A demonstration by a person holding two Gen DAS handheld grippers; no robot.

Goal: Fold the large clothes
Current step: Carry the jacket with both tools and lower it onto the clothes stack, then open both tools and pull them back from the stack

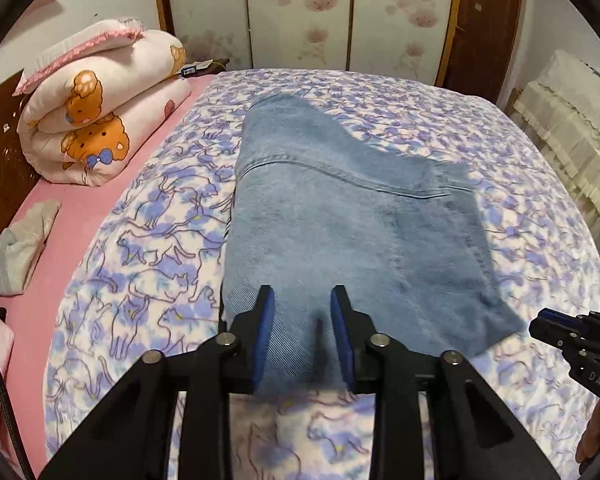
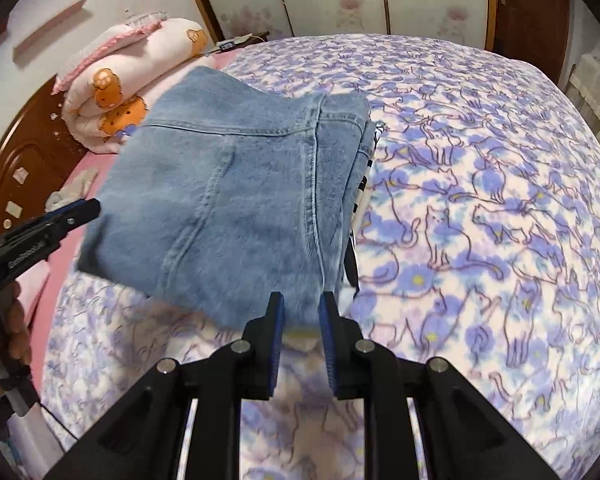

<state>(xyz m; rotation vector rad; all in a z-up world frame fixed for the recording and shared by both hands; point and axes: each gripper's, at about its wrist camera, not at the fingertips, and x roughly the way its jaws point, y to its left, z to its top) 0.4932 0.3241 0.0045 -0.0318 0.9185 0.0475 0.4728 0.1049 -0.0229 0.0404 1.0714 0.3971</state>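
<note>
Both the left gripper [image 1: 302,300] and right gripper [image 2: 301,304] pinch the folded jeans [image 1: 340,232] over the cat-print bedspread [image 1: 148,240]; only the right view shows striped fabric [image 2: 362,188] beneath.

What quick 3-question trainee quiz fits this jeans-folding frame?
1. True or false: the folded jeans are over a bare wooden table.
2. What sits at the bed's head? A) suitcase B) rolled bear-print quilt C) laundry basket
3. Denim lies between the fingers of which: left gripper, right gripper, or both?
Key: 1 false, it is a cat-print blanket; 2 B; 3 both.
</note>
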